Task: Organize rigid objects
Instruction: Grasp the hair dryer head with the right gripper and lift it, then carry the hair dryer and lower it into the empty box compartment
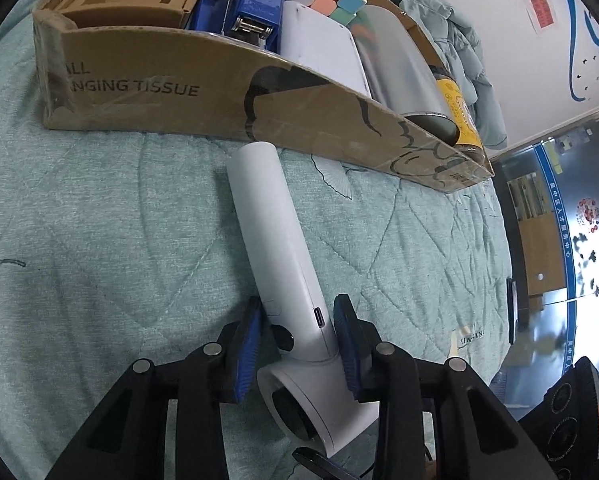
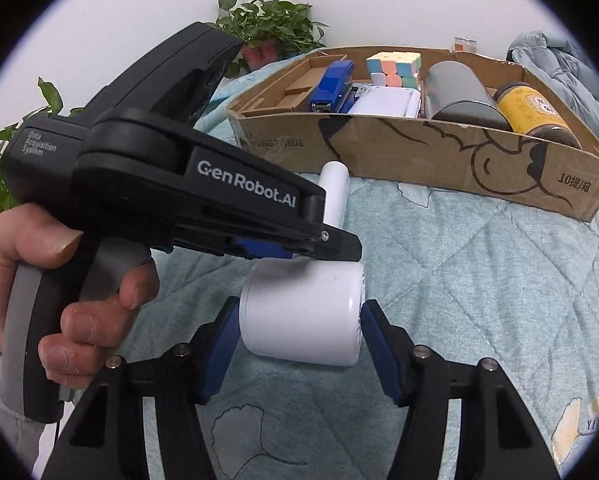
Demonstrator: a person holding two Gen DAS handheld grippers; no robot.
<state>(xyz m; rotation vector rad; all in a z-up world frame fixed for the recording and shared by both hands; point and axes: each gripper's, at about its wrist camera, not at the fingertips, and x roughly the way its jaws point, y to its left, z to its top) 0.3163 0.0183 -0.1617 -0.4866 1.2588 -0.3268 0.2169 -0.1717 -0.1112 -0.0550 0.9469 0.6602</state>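
The white hair dryer [image 1: 283, 264] lies on the teal quilt [image 1: 99, 220], just in front of the cardboard box [image 1: 159, 92], its handle tip almost at the box's front wall. The left gripper [image 1: 297, 344] straddles the handle near the barrel; its blue pads [image 1: 247, 352] sit at both sides, though firm contact cannot be confirmed. The right gripper [image 2: 295, 344] brackets the barrel ends, pads [image 2: 219, 344] spread and barely touching. Inside the box: blue stapler [image 2: 331, 84], puzzle cube [image 2: 393, 66], grey cylinder [image 2: 459, 92], yellow-labelled jar [image 2: 535, 114].
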